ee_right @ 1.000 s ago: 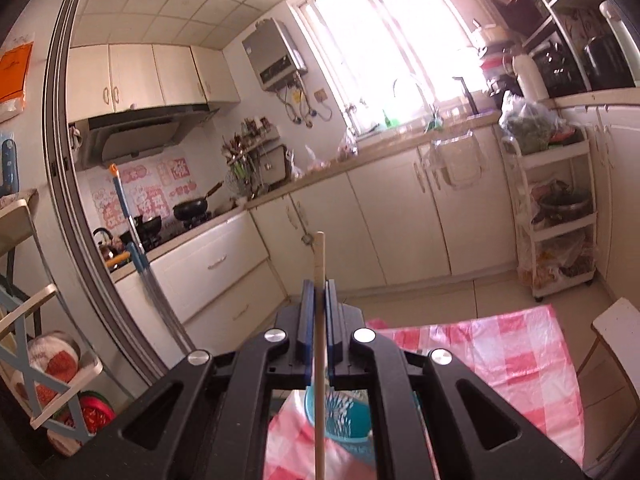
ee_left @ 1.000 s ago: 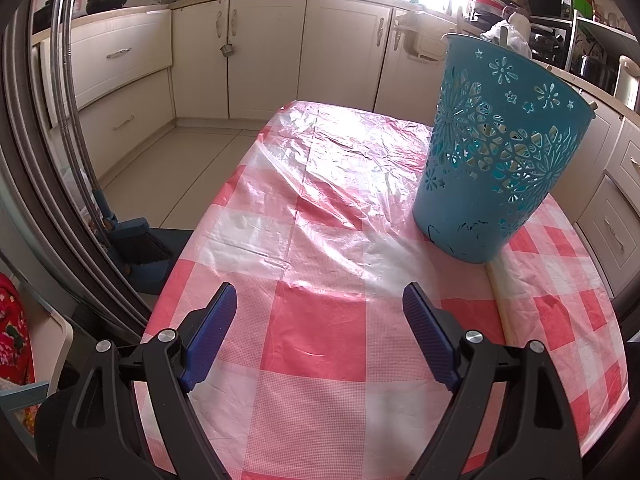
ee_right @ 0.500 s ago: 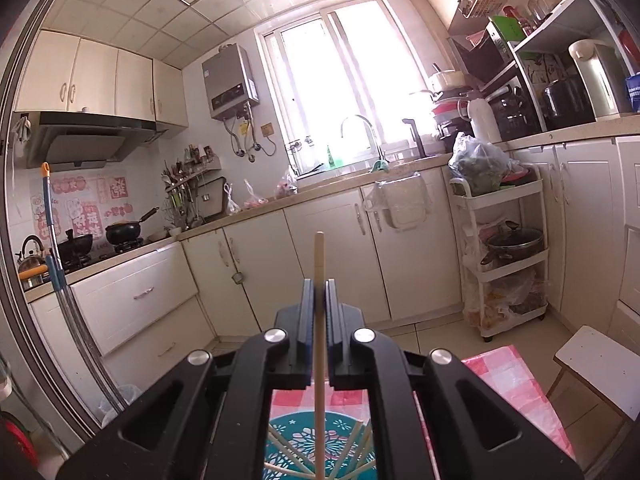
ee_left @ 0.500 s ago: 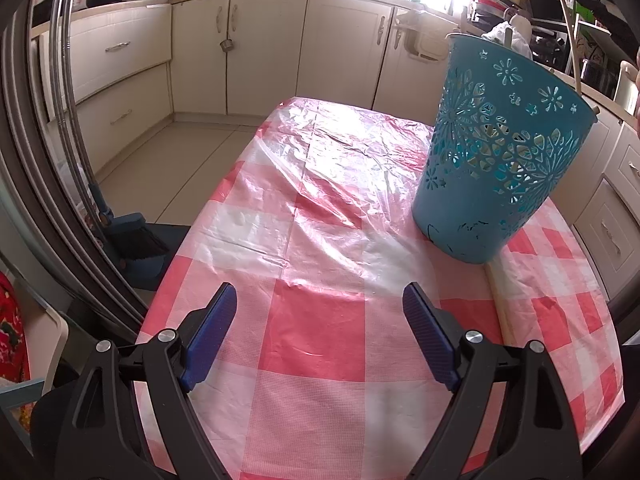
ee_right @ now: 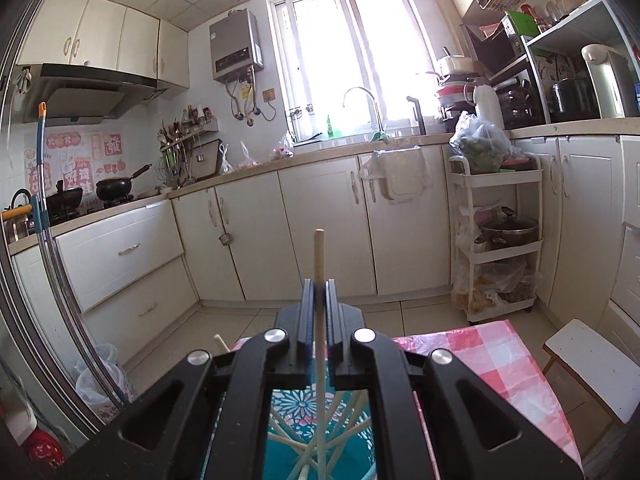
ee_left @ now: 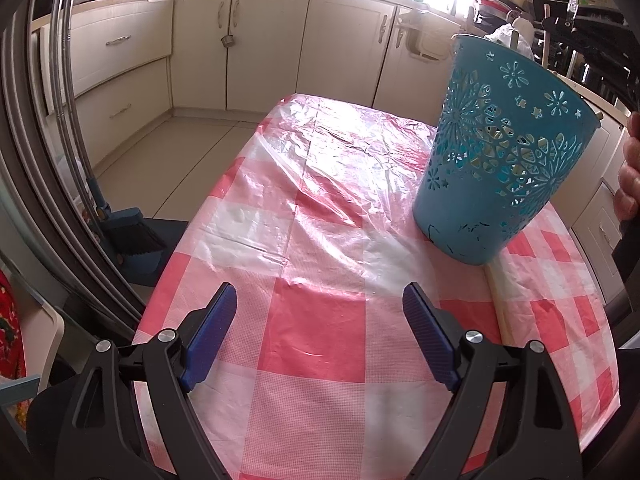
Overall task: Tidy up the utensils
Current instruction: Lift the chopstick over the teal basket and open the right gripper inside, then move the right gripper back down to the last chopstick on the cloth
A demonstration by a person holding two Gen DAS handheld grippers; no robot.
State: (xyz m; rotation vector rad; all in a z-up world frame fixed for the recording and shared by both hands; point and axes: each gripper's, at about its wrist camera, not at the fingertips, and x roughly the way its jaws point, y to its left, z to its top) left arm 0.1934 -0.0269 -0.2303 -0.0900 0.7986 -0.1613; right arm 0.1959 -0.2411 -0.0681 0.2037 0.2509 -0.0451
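A pink-and-white checked plastic tablecloth [ee_left: 320, 320] spreads beneath the left gripper [ee_left: 320, 332], whose jaws gape wide, empty. Ahead to its right stands the teal perforated plastic basket [ee_left: 500, 152]. Above it, the right gripper [ee_right: 319, 300] pinches one pale wooden chopstick [ee_right: 319, 252] upright, more chopsticks [ee_right: 340, 436] lying inside below.

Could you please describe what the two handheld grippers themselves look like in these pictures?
Both the left gripper and the right gripper have glossy black plastic linkage arms with round silver bolts. Their jaws carry ribbed dark-blue pads. No cables or markings show.
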